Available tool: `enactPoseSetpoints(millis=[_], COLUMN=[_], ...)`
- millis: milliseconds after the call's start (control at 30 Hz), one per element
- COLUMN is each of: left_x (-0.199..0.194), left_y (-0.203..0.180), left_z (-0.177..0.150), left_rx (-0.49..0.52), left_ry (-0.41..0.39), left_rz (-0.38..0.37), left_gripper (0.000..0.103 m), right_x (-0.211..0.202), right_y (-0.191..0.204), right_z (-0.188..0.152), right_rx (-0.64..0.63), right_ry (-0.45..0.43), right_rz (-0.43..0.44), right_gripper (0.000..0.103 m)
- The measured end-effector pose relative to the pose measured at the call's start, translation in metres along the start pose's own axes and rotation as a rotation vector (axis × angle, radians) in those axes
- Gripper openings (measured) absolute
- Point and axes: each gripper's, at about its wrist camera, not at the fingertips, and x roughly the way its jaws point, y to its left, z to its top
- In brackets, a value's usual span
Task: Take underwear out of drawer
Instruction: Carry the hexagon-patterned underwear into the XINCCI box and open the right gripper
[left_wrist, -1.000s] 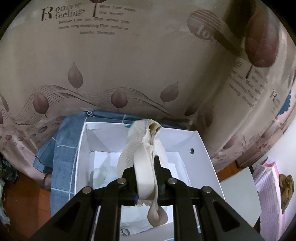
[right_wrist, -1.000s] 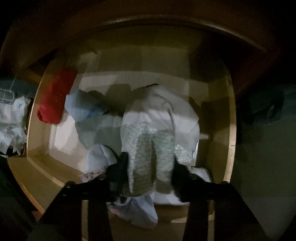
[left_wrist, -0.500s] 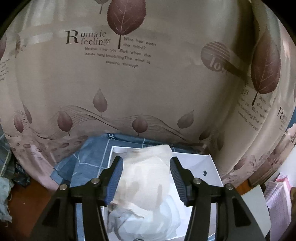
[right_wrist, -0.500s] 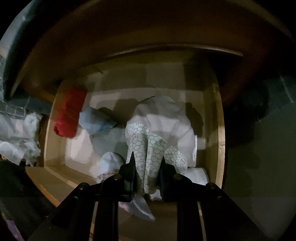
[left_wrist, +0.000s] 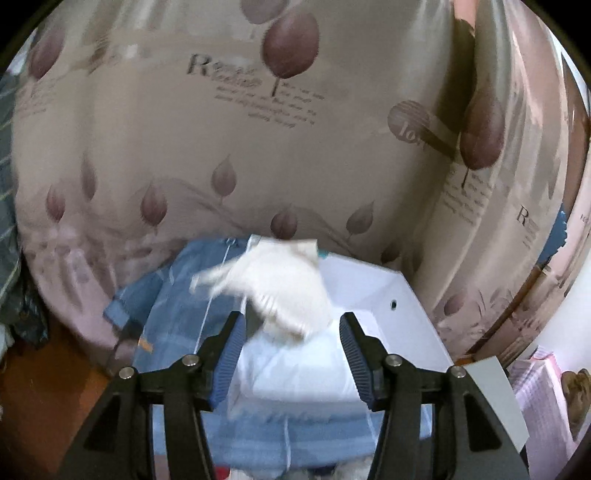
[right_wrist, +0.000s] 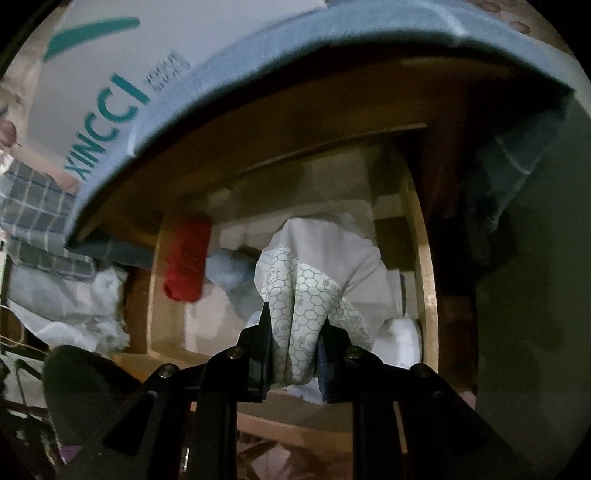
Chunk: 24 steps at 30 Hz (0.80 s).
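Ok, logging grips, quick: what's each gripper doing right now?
Left gripper: open, holding nothing; a cream garment is blurred beyond the fingers, over the white box.
Right gripper: shut on the hexagon-print underwear.

- A beige curtain (left_wrist: 166, 147) printed with brown leaves and lettering fills the upper frame.
- A white box (left_wrist: 376, 291) sits at lower centre on a blue checked cloth (left_wrist: 173, 317).
- A pink checked cloth (left_wrist: 535, 391) lies at lower right.

"XINCCI" on box (right_wrist: 110, 92) (teal letters)
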Motion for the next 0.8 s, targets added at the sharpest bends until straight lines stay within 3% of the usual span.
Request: enactPoseSetpoints(millis=[400, 500, 800], left_x=[-0.002, 0.002, 0.009], left_y=[0.065, 0.073, 0.068], left_z=[-0.134, -0.145, -0.152], left_rx=[0.037, 0.040, 0.038], left_ry=[0.178, 0.189, 0.224], left_rz=[0.114, 0.137, 0.094], left_gripper=[0.054, 0.054, 0.054], right_x=[-0.044, -0.066, -0.148], right_y=[0.004, 0.008, 0.023], right_z=[-0.013, -0.018, -0.007], right_rx=[0.049, 0.057, 0.070], right_ry=[-0.059, -0.085, -0.226], right_rz=[0.138, 0.179, 0.296], right_gripper=[0.017, 0.017, 0.017])
